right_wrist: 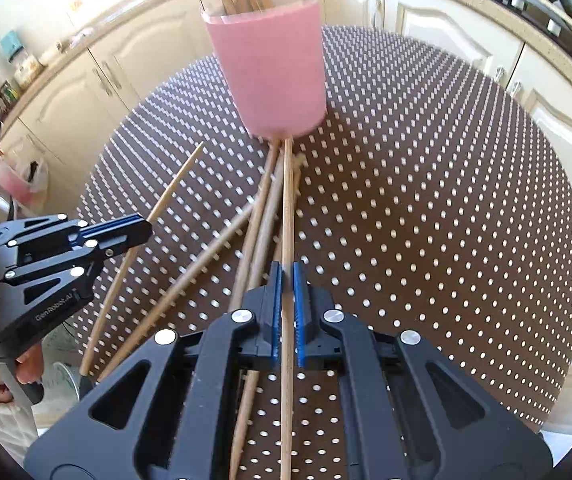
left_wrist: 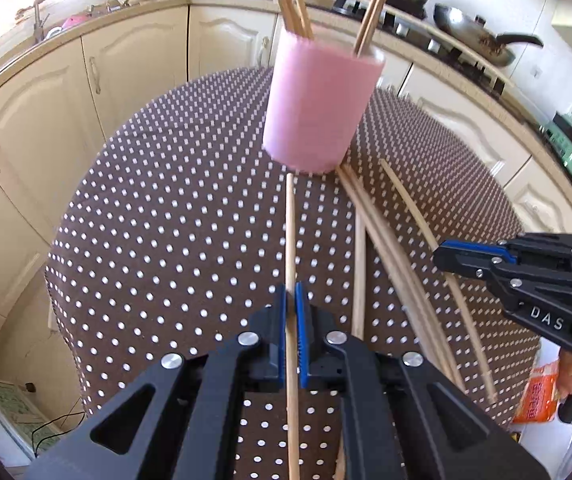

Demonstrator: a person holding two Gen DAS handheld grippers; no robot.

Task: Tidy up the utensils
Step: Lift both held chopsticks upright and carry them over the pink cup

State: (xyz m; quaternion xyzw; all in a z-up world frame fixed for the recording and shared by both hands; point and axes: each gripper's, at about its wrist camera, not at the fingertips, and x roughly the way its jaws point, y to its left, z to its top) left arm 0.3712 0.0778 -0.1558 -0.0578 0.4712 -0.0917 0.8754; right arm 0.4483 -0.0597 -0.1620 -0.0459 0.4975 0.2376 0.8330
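A: Step in hand: both grippers grip sticks. Left gripper has its fingers nearly closed on one thin wooden chopstick; right gripper pinches another chopstick.

B: Target?

A: Pink cylindrical cup at twelve o'clock on the brown dotted tablecloth, some sticks already inside. Next move likely calls for lifting, tipping upright, dropping in.

B: Obstacles?

A: Loose chopsticks crossing at ten o'clock; standing sticks crowd the rim.

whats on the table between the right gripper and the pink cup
In the right wrist view, the chopstick clamped in the right gripper spans that stretch to the pink cup, with loose chopsticks just left.
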